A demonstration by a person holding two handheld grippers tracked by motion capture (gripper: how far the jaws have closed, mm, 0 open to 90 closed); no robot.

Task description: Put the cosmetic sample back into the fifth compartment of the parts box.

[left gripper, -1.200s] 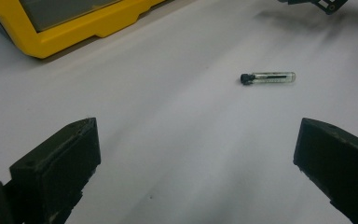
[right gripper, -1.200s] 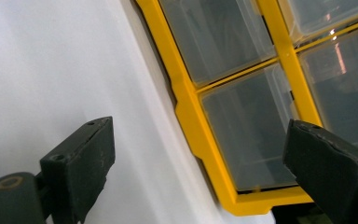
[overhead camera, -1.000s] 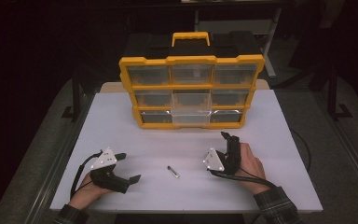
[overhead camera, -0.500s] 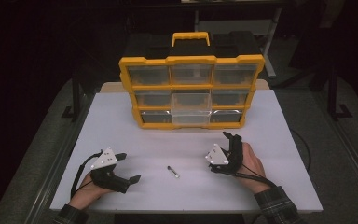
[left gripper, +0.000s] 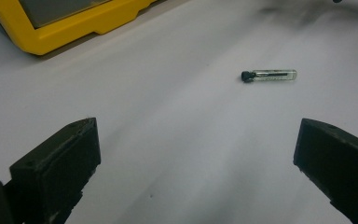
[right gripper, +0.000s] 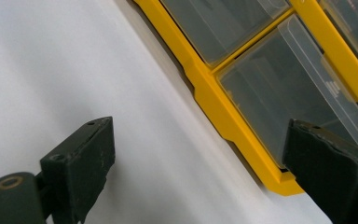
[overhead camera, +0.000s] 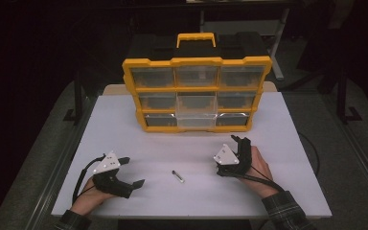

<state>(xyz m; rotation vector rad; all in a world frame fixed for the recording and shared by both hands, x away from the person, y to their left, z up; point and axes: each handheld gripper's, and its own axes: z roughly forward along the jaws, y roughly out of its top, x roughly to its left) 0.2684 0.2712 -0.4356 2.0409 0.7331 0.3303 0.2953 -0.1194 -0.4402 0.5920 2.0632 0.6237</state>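
Observation:
A small clear vial with a black cap [overhead camera: 178, 176] lies on the white table [overhead camera: 124, 124], between my two hands. In the left gripper view the vial [left gripper: 269, 75] lies on its side ahead and to the right of the jaws. My left gripper [overhead camera: 132, 171] rests at the front left, open and empty, pointing right toward the vial; its jaws stand wide apart [left gripper: 198, 149]. My right gripper [overhead camera: 240, 140] is at the front right, open and empty, pointing at the yellow organizer [overhead camera: 196, 91]. Its jaws [right gripper: 200, 158] frame the organizer's lower yellow edge [right gripper: 214, 107].
The organizer stands upright at the table's far middle, with three rows of clear drawers and a yellow handle [overhead camera: 196, 38] on top. Its lower corner [left gripper: 74, 28] appears in the left gripper view. Bare tabletop lies to both sides of the organizer and around the vial.
My right gripper has shifted slightly forward and to the right, toward the organizer. The left gripper and the vial have stayed put.

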